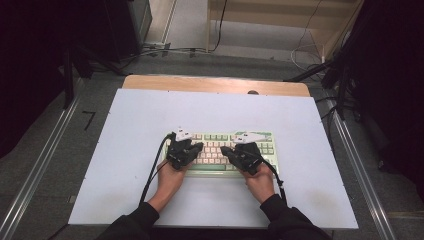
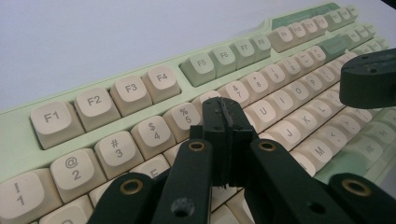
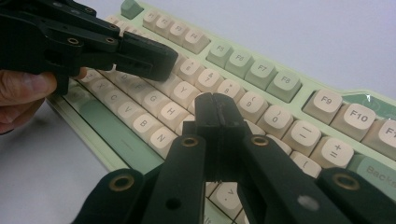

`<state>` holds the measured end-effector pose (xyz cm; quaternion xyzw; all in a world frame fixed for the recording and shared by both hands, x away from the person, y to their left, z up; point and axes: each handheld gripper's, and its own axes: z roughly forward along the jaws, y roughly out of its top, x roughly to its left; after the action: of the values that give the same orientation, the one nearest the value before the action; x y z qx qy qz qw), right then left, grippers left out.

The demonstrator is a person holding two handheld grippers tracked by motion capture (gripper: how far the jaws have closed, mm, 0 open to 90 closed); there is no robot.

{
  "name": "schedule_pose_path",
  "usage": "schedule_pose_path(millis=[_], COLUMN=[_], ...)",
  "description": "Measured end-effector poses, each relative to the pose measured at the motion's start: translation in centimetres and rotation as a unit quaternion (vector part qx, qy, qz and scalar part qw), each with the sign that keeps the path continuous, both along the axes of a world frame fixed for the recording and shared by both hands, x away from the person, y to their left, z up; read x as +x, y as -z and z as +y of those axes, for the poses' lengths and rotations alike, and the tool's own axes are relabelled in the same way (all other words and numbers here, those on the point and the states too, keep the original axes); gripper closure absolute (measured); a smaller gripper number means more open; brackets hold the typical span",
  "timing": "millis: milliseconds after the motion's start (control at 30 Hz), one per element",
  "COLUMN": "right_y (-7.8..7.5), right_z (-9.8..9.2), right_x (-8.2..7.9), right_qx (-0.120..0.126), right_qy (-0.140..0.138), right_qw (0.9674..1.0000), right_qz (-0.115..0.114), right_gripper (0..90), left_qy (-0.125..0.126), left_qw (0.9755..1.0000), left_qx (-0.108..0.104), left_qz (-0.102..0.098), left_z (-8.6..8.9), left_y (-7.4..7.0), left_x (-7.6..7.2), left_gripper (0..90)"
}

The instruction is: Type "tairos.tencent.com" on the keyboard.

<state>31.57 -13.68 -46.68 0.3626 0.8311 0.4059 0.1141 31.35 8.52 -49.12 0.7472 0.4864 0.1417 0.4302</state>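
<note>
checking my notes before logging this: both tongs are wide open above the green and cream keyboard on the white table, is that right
Not quite. Both tongs are shut, jaws pressed together with nothing between them. The left gripper view shows the left tongs closed over the keyboard, and the right gripper view shows the right tongs closed too. The rest holds: green and cream keyboard, white table.

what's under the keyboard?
The keyboard lies flat on a white mat, which covers a wooden table. The mat directly beneath the keyboard is covered, so anything there is unseen.

Both claws (image 1: pixel 200 148) over keyboard (image 1: pixel 265 142)
</note>
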Motion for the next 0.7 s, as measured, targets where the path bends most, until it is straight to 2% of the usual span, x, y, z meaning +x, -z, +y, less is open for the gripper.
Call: schedule_pose_path(millis=[433, 700], right_y=[0.05, 0.1], right_z=[0.07, 0.12], right_x=[-0.01, -0.03], right_qx=[-0.001, -0.002], right_qy=[0.001, 0.0], right_qw=[1.0, 1.0], right_qz=[0.001, 0.002], right_gripper=[87.1, 87.1], left_qy=[0.002, 0.005], left_qw=[1.0, 0.9998], left_qx=[-0.001, 0.018], left_qz=[0.003, 0.007], left_z=[-0.05, -0.37], left_y=[0.03, 0.05], left_x=[0.03, 0.01], left_gripper=[90.0, 90.0])
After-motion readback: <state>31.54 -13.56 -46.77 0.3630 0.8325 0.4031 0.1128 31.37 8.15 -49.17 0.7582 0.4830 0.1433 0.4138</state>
